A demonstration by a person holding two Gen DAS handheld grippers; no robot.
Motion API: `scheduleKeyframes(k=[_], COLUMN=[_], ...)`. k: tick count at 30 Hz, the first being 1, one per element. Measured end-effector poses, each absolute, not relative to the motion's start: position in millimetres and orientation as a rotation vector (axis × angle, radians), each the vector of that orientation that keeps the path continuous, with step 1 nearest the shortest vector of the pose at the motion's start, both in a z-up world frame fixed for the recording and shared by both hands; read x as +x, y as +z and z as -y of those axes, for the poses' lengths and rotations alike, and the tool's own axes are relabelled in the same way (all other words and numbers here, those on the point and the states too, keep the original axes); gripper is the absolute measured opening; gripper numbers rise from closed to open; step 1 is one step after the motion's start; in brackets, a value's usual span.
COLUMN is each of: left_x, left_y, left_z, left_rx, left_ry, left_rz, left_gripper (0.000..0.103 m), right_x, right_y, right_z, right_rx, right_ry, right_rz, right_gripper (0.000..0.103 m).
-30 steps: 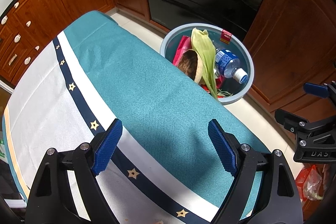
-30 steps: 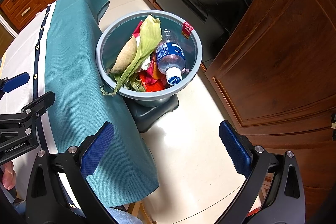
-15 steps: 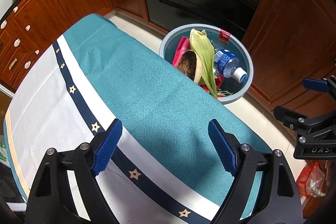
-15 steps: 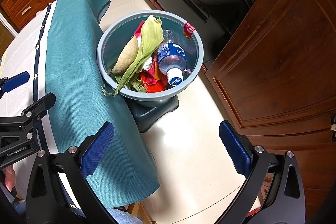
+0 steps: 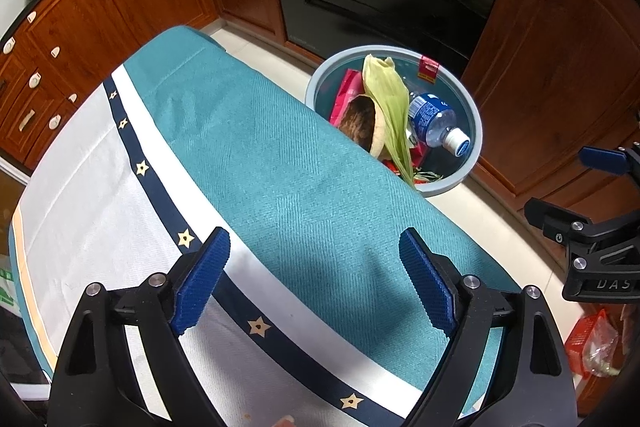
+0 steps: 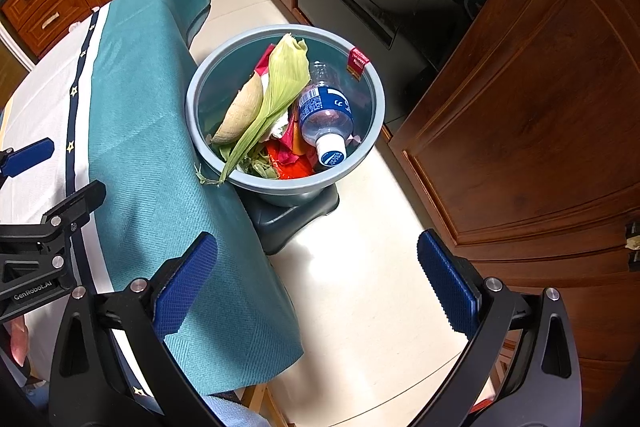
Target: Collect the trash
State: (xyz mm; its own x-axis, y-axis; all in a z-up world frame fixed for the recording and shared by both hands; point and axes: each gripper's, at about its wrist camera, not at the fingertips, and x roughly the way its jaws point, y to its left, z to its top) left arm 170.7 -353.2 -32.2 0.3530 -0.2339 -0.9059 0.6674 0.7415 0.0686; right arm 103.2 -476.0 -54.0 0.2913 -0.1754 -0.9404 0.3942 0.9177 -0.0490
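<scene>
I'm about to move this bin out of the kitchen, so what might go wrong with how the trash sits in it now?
The corn husk hangs over the rim of the grey bin onto the teal tablecloth, so it may catch or drop out. The bin sits raised on a dark stool; a nudge could tip it. The red wrapper hangs on the rim and might fall outside.

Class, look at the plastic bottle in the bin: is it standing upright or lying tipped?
Tipped. The bottle lies slanted in the bin on other trash, its white cap pointing down toward the near rim.
</scene>
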Motion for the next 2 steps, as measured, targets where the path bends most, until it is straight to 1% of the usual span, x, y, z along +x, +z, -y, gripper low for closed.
scheduleKeyframes(k=[2], left_x=[170.3], left_y=[-32.0], left_z=[353.1], left_rx=[0.473], left_ry=[-0.607], left_rz=[-1.059], left_gripper=[0.087], right_x=[103.3], right_y=[-53.8], right_z=[476.0], right_rx=[0.206], right_ry=[-0.383], right_rz=[-1.219], right_gripper=[0.097])
